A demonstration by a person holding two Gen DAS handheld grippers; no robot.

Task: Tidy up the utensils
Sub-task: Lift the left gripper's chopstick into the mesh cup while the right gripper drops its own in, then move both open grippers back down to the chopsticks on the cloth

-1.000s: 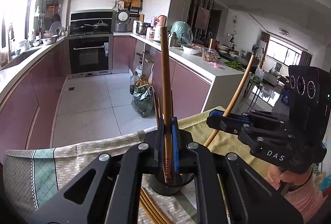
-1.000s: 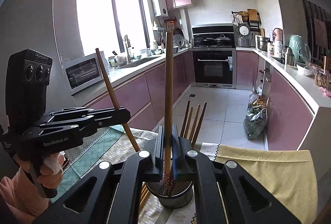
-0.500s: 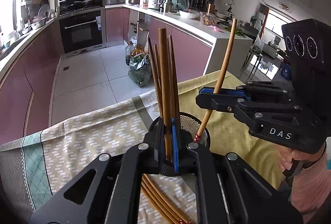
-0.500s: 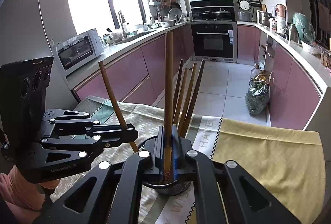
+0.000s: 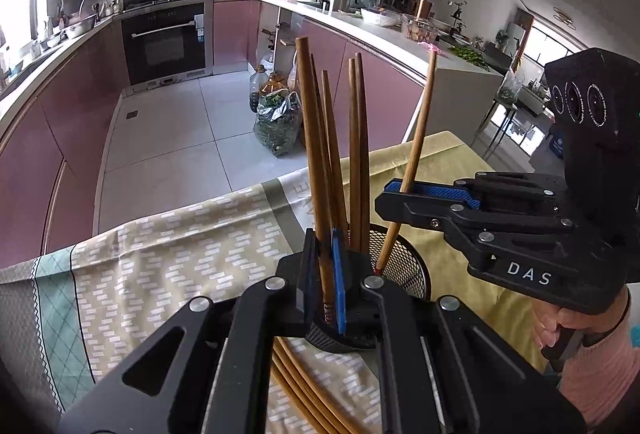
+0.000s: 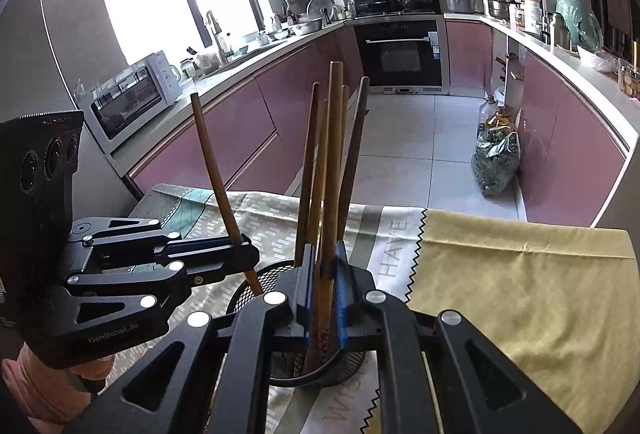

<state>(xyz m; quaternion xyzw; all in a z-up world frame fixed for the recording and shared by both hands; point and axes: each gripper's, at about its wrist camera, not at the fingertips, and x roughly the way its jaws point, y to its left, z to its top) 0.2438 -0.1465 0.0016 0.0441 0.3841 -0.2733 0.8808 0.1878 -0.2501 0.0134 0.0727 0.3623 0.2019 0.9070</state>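
Only the left wrist view shows loose chopsticks lying on the cloth at 6 o'clock of the mesh holder; the right wrist view shows a microwave. Since a second ago both tools have sunk, chopstick tips now inside the holder. The left gripper clenches its chopstick; the right gripper, jaws just easing apart, has its chopstick between the pads at 12 o'clock.

Our left tool and right tool are matte black linkage frames studded with round silver screws, each with blue ribbed pads inside its fingers. White lettering marks their sides: "DAS" on the right, "GenRobot.AI" on the left. Behind each tool, our pink knit sleeve shows.
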